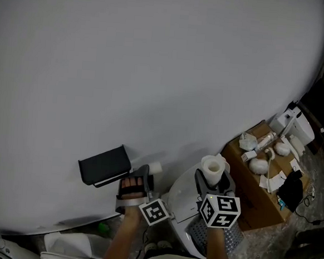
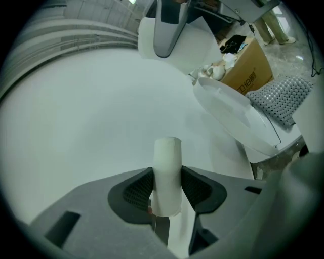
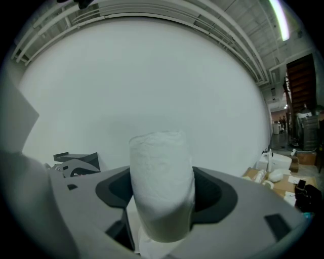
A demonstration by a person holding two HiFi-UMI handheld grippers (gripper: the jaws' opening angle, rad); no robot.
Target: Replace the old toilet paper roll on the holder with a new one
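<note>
There are two claws, and each one holds one roll. The left claw (image 2: 167,188) is clenched on the old roll (image 2: 167,169). This roll is just a thin, bare white tube. It stands up between the two dark pads (image 2: 135,192).

The right claw (image 3: 162,195) is grasping the new roll (image 3: 162,187). This one is fat and soft and full of white paper. It stands upright too, and the head view shows the round hole in its top.

Both rolls are up in the air in front of the big white wall (image 1: 155,70). One black holder (image 1: 106,165) sits on that wall. It is near the old roll, on its left, and the two are apart.

Below the claws is one white toilet (image 1: 180,200). One brown cardboard box (image 1: 257,192) stands to the right, with small white things (image 1: 258,165) on top.
</note>
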